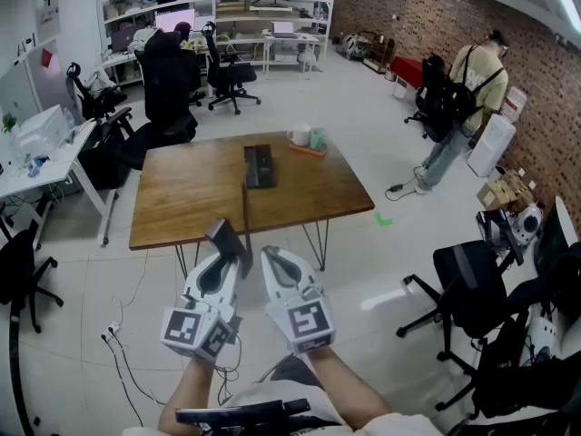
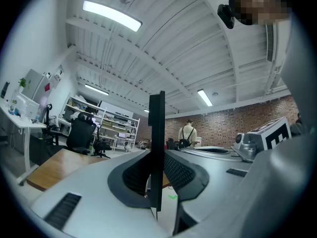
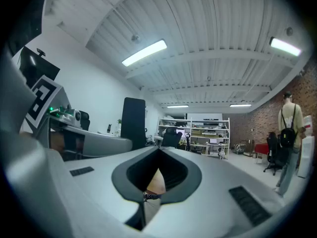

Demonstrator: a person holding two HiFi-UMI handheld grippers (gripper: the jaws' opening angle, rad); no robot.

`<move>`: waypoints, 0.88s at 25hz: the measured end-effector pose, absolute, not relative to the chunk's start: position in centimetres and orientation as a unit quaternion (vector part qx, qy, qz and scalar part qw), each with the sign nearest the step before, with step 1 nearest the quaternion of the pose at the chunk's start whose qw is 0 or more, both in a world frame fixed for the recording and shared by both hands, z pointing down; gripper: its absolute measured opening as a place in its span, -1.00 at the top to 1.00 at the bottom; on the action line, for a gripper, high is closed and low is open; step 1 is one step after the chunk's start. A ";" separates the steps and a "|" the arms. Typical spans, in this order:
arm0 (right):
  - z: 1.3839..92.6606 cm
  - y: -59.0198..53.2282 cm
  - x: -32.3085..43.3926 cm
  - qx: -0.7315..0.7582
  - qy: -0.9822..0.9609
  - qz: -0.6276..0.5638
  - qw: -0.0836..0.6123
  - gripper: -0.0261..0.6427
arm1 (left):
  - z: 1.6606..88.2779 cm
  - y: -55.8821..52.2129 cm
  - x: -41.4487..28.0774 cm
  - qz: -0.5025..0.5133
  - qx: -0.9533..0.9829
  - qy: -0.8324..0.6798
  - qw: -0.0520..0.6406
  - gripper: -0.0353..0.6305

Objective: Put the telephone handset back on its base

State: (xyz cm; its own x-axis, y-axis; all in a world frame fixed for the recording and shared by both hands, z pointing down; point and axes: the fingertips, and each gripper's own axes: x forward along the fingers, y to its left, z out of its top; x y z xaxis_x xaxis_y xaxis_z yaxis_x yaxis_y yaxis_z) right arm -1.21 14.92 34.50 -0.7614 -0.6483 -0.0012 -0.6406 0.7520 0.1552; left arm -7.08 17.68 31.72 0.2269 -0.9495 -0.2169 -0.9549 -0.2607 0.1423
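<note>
Handset (image 1: 224, 237): black, off its base, held in the air short of the near tabletop edge and above the floor. It shows edge-on and upright in the left gripper view.
Left gripper (image 1: 227, 263): fingers (image 2: 190, 175) closed on the handset, one dark pad against each flat side.
Right gripper (image 1: 275, 258): just beside the left one. Its fingers (image 3: 184, 175) are drawn together at the tips with nothing between them.
Base (image 1: 260, 166): black, flat on the tabletop (image 1: 182, 198) toward the far middle, long side running away from the person. It is well apart from the handset.
Cord (image 1: 245, 209): dark line from the near end of the base, over the near tabletop edge, to the handset.
Tabletop: wood, on thin metal legs.
Other items: white mug (image 1: 300, 135) and green cup (image 1: 319, 139) at the far edge, right of the base, on something flat and orange that I cannot identify.
Background: person with backpack (image 1: 472, 89) stands near the brick wall, back turned.
</note>
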 end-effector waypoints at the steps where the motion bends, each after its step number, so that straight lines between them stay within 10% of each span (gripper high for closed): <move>1: 34.4 14.8 -1.3 0.344 -0.936 -0.073 0.025 0.91 | 31.7 17.6 -7.1 0.130 -0.784 0.607 0.011 0.68; 22: 33.9 11.1 -3.8 0.340 -0.937 -0.077 0.015 0.91 | 31.7 13.9 -9.4 0.126 -0.783 0.608 0.009 0.68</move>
